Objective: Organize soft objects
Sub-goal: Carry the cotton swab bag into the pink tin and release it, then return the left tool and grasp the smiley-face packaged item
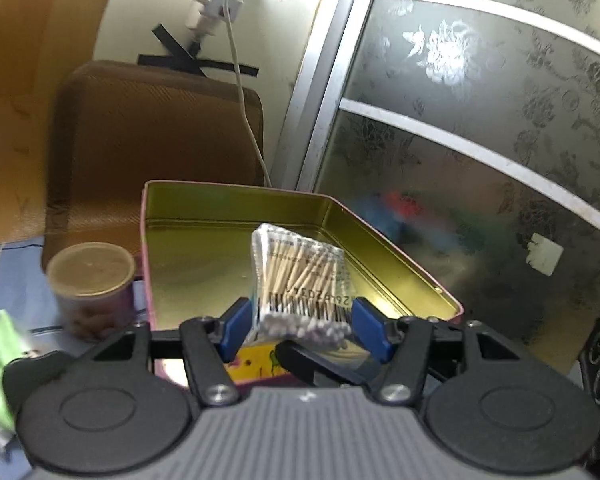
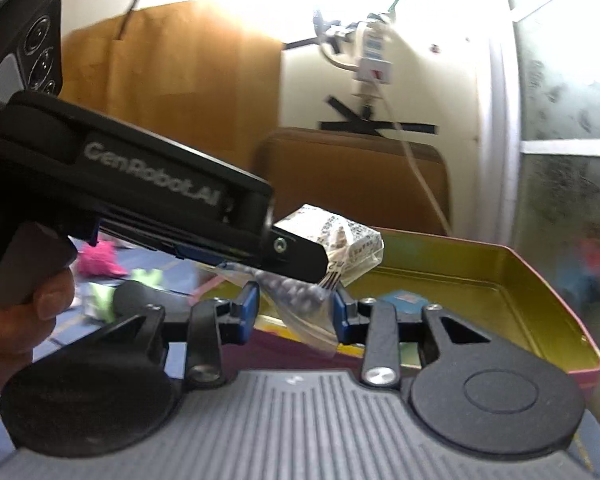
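Observation:
A clear packet of cotton swabs (image 1: 300, 264) hangs above an open tin (image 1: 204, 264) with a gold inside and pink walls. My left gripper (image 1: 302, 328) is shut on the packet's near end, a blue pad against each side. In the right wrist view the left gripper (image 2: 300, 258) reaches in from the left, held by a hand (image 2: 20, 308), with the packet (image 2: 340, 232) sticking out past its tip over the tin (image 2: 500, 280). My right gripper (image 2: 296, 310) sits just below, its pads closed on the packet's lower end of white tips and loose plastic.
A gold-lidded can (image 1: 90, 268) stands left of the tin on a blue cloth (image 1: 16, 272). Green (image 1: 0, 344) and pink (image 2: 98, 260) soft items lie farther left. A brown cushion (image 1: 152, 128), a wall with a hanging cable (image 1: 240, 80) and a frosted glass door (image 1: 480, 120) are behind.

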Demonstrator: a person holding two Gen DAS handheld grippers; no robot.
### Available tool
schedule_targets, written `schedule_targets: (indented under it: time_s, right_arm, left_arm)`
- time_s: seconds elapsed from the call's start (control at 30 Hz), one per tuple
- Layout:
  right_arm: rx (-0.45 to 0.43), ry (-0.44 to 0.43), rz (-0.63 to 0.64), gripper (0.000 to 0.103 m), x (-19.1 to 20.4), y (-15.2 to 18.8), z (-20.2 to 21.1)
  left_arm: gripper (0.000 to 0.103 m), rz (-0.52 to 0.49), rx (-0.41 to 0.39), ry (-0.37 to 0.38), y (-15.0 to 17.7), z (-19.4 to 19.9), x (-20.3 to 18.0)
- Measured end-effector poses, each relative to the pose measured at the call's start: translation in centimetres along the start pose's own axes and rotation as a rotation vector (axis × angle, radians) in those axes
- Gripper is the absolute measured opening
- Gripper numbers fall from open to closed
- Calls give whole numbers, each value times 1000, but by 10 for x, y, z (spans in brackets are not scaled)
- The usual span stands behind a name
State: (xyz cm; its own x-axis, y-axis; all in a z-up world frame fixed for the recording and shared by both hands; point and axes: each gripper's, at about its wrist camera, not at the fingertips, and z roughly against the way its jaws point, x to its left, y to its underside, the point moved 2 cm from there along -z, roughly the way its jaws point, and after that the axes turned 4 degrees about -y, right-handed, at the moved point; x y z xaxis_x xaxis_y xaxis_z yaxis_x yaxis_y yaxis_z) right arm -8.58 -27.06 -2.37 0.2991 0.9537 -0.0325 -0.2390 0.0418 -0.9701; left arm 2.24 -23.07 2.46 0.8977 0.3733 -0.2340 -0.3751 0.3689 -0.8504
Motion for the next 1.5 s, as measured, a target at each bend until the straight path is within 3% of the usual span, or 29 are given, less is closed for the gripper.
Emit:
schedule_targets:
  time_s: [0.13,0.17,0.23,0.33,0.4,0.5,0.57,0.63,0.7,0.8,0.97,1.1,1.33,1.4,1.43,1.5]
  right_arm:
    - [32,152,4,44,-15,9,-15]
    - [46,214,-5,63,-22,10,-19]
    - [12,253,-59,75,-34,10,-15]
    - [-27,279,-90,75,-41,9,-5]
    - [-51,261,-117,75,-40,10,4]
    - [-77,208,-131,73,-32,7,7]
    - [-90,156,-121,66,-21,5,8]
    - [-98,89,-110,62,-7,2,5]
    - [-89,6,-99,51,9,-1,1]
    - [-47,-125,-84,45,35,-4,-10]
    - [100,-412,-88,42,86,-10,-44]
    - [186,-563,-58,42,133,-21,-83]
    - [363,-623,-25,46,195,-28,-169]
    - [428,-627,-5,47,209,-23,-186]
    - [454,-636,6,52,214,-20,-191]
    - [477,-646,-43,53,212,-19,-195]
  left_arm:
    - [59,23,24,-38,6,-9,3]
    - [59,32,29,-45,8,-9,7]
    - [59,53,39,-68,12,-3,15]
    - [59,82,43,-85,20,10,25]
    - [61,45,7,-93,26,26,25]
    - [61,17,5,-103,37,49,25]
    - [61,20,13,-101,47,64,29]
    - [61,27,15,-119,58,79,37]
    - [61,50,23,-149,69,95,51]
    - [61,98,36,-217,84,119,77]
    - [64,278,4,-360,102,165,134]
    - [65,479,-38,-404,113,192,178]
    - [65,572,-44,-427,125,197,201]
    - [65,589,-50,-425,128,195,204]
    - [65,591,-52,-424,128,194,205]
    - [65,592,-54,-421,128,194,205]
